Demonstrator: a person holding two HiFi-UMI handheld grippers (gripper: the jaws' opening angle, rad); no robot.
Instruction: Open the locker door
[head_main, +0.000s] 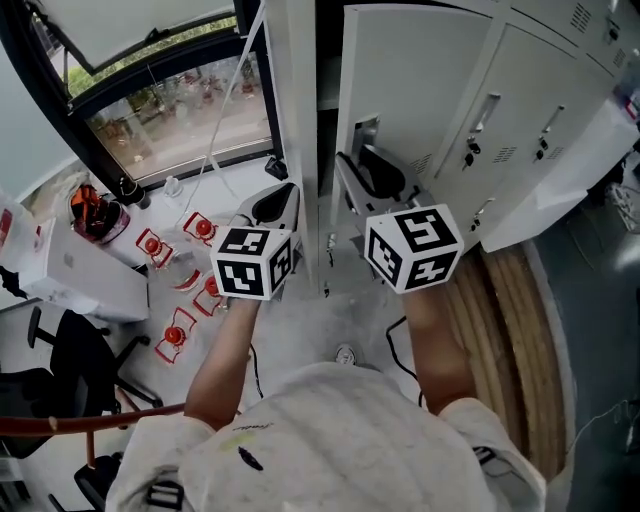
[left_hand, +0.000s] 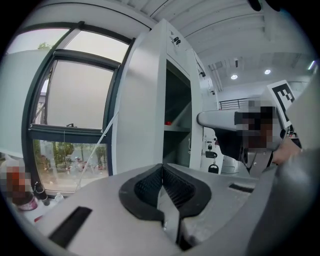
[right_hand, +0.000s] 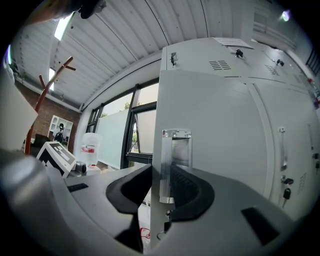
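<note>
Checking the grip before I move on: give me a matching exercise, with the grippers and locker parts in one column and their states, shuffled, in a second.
Things
1. left gripper
2. right gripper
3. locker door
4. neighbouring doors

States
A. closed
B. jaws together, nothing between them
C. swung open
D. jaws apart, astride the door's edge at the handle

Pairs: 1-B, 2-D, 3-C, 4-A
</note>
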